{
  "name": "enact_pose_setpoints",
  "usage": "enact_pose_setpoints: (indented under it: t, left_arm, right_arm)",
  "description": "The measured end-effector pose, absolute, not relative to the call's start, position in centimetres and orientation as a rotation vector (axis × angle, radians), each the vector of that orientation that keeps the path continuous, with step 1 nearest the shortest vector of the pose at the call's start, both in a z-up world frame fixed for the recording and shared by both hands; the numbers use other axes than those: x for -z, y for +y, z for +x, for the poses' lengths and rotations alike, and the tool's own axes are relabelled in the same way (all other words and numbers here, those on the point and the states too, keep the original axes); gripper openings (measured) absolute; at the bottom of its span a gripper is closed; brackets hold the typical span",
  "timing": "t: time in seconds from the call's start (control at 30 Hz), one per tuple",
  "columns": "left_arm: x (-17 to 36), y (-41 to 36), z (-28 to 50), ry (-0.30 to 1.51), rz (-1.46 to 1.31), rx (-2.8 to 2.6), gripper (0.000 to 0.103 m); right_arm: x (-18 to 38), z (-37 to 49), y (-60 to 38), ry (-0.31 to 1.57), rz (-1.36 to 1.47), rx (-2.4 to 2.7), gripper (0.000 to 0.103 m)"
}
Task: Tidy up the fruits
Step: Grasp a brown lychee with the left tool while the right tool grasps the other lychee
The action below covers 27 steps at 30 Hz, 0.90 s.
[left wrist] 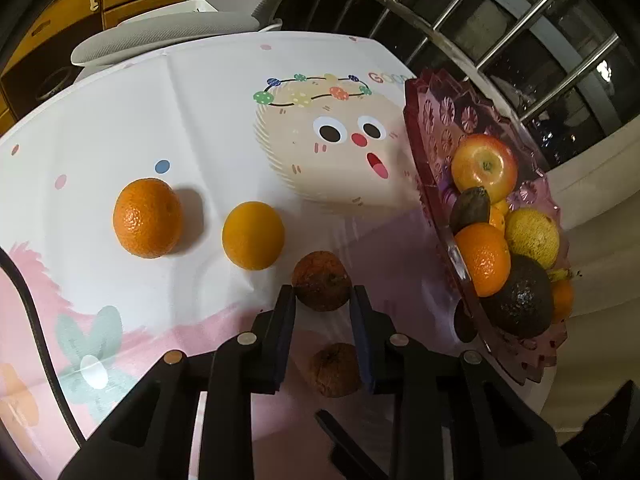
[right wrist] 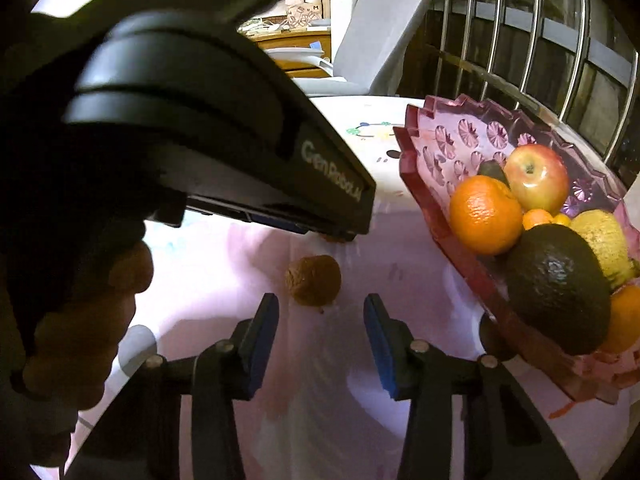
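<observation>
Because the left gripper (left wrist: 323, 300) has its 2 blue-padded fingers spread to either side of a small, wrinkled, dark brown round fruit (left wrist: 322, 286) on the pink-and-white cartoon tablecloth (left wrist: 200, 120), that fruit looks like the one about to be taken. It lies straight ahead of the left gripper, between the fingertips; the pads stand just beside its flanks, and I cannot tell whether they touch it yet. Being nearly round, it offers no long axis to line up with.

A second brown shrivelled fruit (left wrist: 335, 370) lies nearer the gripper body, lower between the same fingers. In the right wrist view it (right wrist: 313, 280) lies just ahead of the right gripper (right wrist: 321, 308), whose fingers are apart and hold nothing. So each hand has 1 brown fruit in front of it, the left being closer to a grasp.

The scalloped pink glass fruit dish (left wrist: 424, 120) stands to the right of both grippers, already piled with a red-yellow apple (left wrist: 484, 168) and other fruit. 2 oranges, a dimpled orange (left wrist: 147, 218) and a smoother orange (left wrist: 253, 235), wait well to the left.
</observation>
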State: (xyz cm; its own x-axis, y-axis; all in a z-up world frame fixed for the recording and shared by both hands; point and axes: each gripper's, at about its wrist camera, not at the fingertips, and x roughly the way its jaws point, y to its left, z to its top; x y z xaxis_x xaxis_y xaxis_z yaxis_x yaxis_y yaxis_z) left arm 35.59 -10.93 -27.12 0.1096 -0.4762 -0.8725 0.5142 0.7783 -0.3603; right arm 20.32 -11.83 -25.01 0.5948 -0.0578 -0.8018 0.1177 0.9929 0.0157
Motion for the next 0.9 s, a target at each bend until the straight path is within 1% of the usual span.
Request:
enact_pose_setpoints:
  t: [0.1,0.27,0.57,0.63,0.67,0.7,0.9]
  left_arm:
    - [27.3,-10.7,35.7,1.260,0.026,0.739,0.025]
    - [27.1,-10.0,35.7,1.255,0.011,0.739,0.024]
    - [25.0,-7.6,35.5,1.224,-0.022,0.687,0.024]
    - [24.1,-6.6,35.1,1.215,-0.033,0.678,0.024]
    - [23.7,-6.1,34.9,1.210,-0.037,0.673,0.024]
    - [23.2,-5.6,34.6,1.206,-0.042,0.669,0.024]
    - [20.0,-1.8,32.0,1.158,-0.062,0.668,0.024]
  right_arm:
    - [25.6,20.8,-11.8,0.941,0.064,0.091,0.035]
    - [25.7,21.3,-11.7,0.936,0.058,0.088,0.029]
    - [24.7,21.4,-11.0,0.922,0.038,0.062,0.025]
    - [24.0,21.2,-11.0,0.918,0.031,0.060,0.023]
    - [23.6,20.7,-10.7,0.916,0.030,0.062,0.018]
    - [23.2,20.5,-10.6,0.914,0.031,0.066,0.016]
    - [21.0,18.5,-10.4,0.886,0.066,0.117,0.014]
